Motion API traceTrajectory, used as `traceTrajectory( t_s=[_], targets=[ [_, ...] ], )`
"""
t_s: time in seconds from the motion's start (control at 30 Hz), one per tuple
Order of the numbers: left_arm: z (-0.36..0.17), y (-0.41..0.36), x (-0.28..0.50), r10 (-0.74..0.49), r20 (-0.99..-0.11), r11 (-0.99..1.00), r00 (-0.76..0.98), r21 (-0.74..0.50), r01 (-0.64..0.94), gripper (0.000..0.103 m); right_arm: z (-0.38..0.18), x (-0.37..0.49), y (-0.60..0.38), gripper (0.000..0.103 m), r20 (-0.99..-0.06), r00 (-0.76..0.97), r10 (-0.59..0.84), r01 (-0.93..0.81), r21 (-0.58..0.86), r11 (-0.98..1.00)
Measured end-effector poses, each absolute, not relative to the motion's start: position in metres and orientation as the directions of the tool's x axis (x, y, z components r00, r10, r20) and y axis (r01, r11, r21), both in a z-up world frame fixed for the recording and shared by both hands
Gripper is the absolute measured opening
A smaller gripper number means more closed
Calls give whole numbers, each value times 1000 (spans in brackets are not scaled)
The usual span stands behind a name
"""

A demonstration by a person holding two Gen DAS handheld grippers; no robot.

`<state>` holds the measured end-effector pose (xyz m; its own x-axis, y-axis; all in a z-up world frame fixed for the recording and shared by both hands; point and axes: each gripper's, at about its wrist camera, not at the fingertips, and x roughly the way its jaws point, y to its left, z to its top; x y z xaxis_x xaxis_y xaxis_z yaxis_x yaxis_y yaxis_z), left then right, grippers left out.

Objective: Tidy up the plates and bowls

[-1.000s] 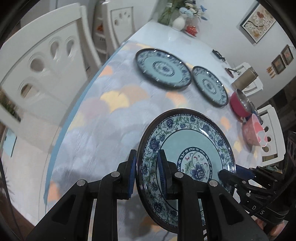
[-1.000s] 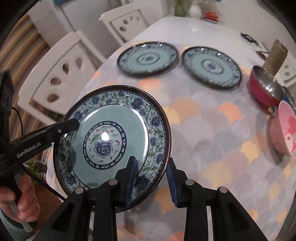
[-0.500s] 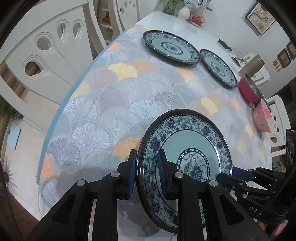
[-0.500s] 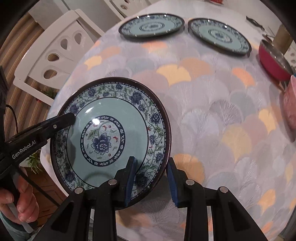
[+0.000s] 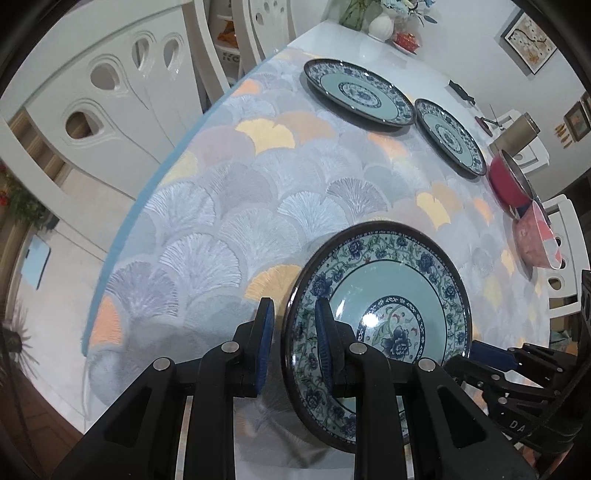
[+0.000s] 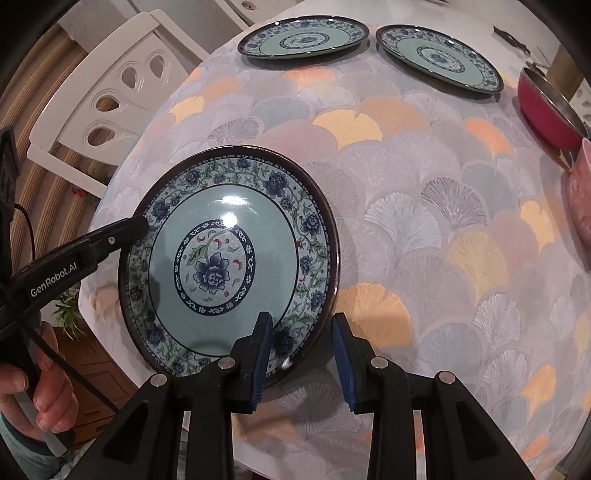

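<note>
A teal plate with a blue floral rim (image 5: 384,295) (image 6: 225,258) sits near the table's front edge. My left gripper (image 5: 291,343) straddles its left rim with a gap beside the left pad, so it has opened. It shows in the right wrist view as a black finger (image 6: 110,236) on the plate's left rim. My right gripper (image 6: 301,354) is open around the plate's near right rim, its pads apart from it. Two more matching plates (image 5: 358,92) (image 5: 450,136) lie at the far side (image 6: 303,38) (image 6: 439,57).
A red pan (image 5: 511,184) (image 6: 550,110) and a pink bowl (image 5: 535,240) (image 6: 581,192) stand at the table's right. White chairs (image 5: 122,99) (image 6: 107,99) line the left side. A vase with flowers (image 5: 380,22) stands at the far end.
The plate has come down towards the near part of the table. Both grippers have opened wider around its rim.
</note>
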<state>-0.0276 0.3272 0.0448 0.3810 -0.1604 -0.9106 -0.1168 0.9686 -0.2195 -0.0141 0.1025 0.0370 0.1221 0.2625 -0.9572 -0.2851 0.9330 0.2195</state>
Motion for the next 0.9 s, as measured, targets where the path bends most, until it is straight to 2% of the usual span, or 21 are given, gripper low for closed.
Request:
traceTrajectory(
  t_s=[0.07, 0.13, 0.2, 0.27, 0.3, 0.33, 0.47, 0.63, 0.73, 0.8, 0.9],
  targets=[
    [50, 329, -28, -159, -907, 968, 391, -220, -118, 20, 41, -14, 98, 32, -955, 127, 267, -274, 225, 935],
    [59, 330, -26, -155, -901, 969, 405, -218, -115, 20, 45, -11, 92, 38, -955, 127, 268, -254, 230, 939],
    [69, 330, -22, -155, -891, 969, 427, -222, -111, 20, 48, -5, 84, 49, -951, 113, 289, -211, 261, 942],
    [81, 331, -17, -160, -877, 968, 454, -230, -104, 21, 55, 2, 76, 49, -945, 124, 303, -178, 279, 944],
    [88, 332, -14, -163, -867, 967, 470, -234, -97, 24, 61, 4, 73, 50, -946, 139, 293, -172, 269, 948],
    [95, 331, -10, -162, -859, 968, 486, -235, -91, 32, 67, 8, 71, 50, -947, 161, 279, -169, 252, 953],
    [129, 332, 1, -151, -814, 972, 561, -224, -63, 40, 99, 24, 59, 54, -931, 242, 274, -148, 243, 959],
    [168, 336, 19, -164, -750, 973, 641, -231, -21, 59, 134, 48, 61, 56, -907, 326, 268, -147, 232, 962],
    [188, 338, 33, -163, -714, 974, 681, -224, -2, 60, 155, 63, 60, 60, -888, 377, 265, -152, 223, 963],
    [200, 340, 43, -163, -694, 975, 701, -220, 8, 60, 165, 72, 62, 68, -873, 408, 266, -152, 222, 963],
    [209, 343, 61, -185, -674, 970, 715, -243, 22, 62, 177, 84, 61, 72, -853, 442, 277, -147, 236, 961]
  ],
)
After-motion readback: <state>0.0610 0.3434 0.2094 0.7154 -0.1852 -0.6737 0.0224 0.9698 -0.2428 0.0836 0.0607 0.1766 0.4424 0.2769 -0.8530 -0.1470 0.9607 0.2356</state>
